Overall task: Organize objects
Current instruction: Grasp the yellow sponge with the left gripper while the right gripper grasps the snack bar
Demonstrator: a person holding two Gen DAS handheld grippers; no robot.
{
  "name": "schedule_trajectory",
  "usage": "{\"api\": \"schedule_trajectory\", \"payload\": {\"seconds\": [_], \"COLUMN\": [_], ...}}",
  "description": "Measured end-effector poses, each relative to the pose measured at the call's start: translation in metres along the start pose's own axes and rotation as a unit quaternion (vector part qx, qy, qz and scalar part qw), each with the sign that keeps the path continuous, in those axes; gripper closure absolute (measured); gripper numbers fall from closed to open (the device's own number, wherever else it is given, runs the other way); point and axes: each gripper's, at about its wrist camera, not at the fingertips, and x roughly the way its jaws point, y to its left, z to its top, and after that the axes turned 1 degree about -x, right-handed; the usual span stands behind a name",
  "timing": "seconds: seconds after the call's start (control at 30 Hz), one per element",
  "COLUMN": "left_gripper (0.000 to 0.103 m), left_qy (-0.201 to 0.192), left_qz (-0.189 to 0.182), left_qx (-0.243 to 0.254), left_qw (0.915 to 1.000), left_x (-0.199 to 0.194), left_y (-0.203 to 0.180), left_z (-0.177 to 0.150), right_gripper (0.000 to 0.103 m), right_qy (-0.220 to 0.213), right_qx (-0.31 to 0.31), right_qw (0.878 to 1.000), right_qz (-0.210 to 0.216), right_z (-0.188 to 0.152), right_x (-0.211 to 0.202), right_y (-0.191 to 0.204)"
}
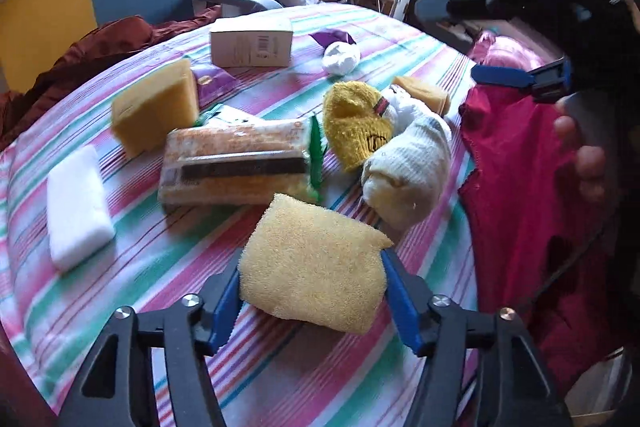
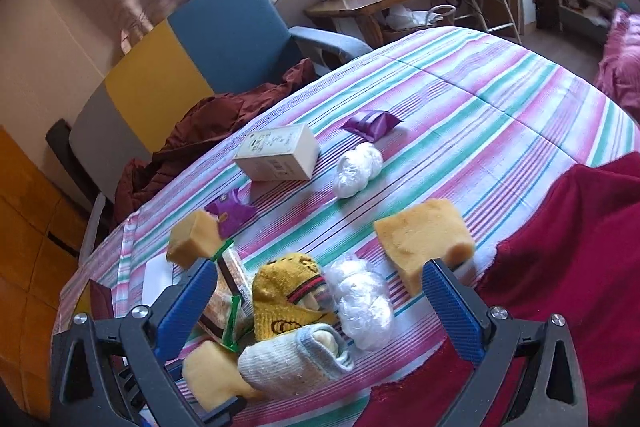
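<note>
The left gripper (image 1: pixel 312 291) has a yellow sponge (image 1: pixel 316 267) between its blue jaws. The jaws stand at the sponge's two sides and look to be touching it, but the sponge is barely squashed, so I judge the hold light at best. The sponge sits at six o'clock in the left wrist view, low over the striped bedspread (image 1: pixel 168 259), just at the near edge of the pile.

The right gripper (image 2: pixel 324 311) has its jaws wide apart and holds nothing. It hovers over the socks: a yellow sock (image 2: pixel 284 303) at its centre, a white sock roll (image 2: pixel 292 363) toward six o'clock, and a plastic-wrapped bundle (image 2: pixel 360 303) toward four o'clock.

In the left wrist view the sponge pack (image 1: pixel 236 163) lies at twelve o'clock from the held sponge, a thicker sponge (image 1: pixel 156 107) at ten o'clock, a white block (image 1: pixel 76 203) at nine o'clock, and a red cloth (image 1: pixel 520 187) at three o'clock.

Risks, as I judge them:
- The sponge is soft; a loose grip could let it slip or twist out when lifted.
- Squeezing too hard would fold it, so it springs off on release.
- The two grippers work close together over one pile and could knock each other.
- The right gripper's wide jaws could catch both socks, or snag the plastic bundle.
</note>
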Motion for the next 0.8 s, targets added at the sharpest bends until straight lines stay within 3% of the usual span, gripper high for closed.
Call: {"api": "schedule_trajectory", "payload": {"seconds": [0.17,0.3,0.43,0.57,0.7,0.8], "left_gripper": [0.039,0.039,0.039,0.039,0.038,0.038], "left_qy": [-0.009,-0.019,-0.027,-0.026,-0.026,-0.027], "left_qz": [0.015,0.037,0.024,0.024,0.014,0.011], "left_qx": [-0.038,-0.05,-0.074,-0.077,-0.09,-0.093], "left_qw": [0.9991,0.9979,0.9966,0.9964,0.9955,0.9952], "left_x": [-0.026,-0.043,-0.044,-0.039,-0.038,-0.037], "left_y": [0.021,0.035,0.046,0.046,0.051,0.051], "left_z": [-0.031,-0.051,-0.056,-0.056,-0.056,-0.056], "right_gripper": [0.0,0.0,0.0,0.0,0.001,0.011], "right_qy": [0.023,0.042,0.068,0.118,0.161,0.199], "right_qx": [-0.064,-0.169,-0.284,-0.399,-0.458,-0.465], "right_qw": [0.998,0.984,0.956,0.909,0.875,0.863], "right_qz": [0.007,0.021,0.029,0.012,-0.008,-0.015], "right_z": [-0.007,-0.021,-0.036,-0.05,-0.059,-0.06], "right_x": [0.01,0.014,0.031,0.067,0.099,0.12], "right_y": [0.026,0.071,0.123,0.164,0.178,0.175]}}
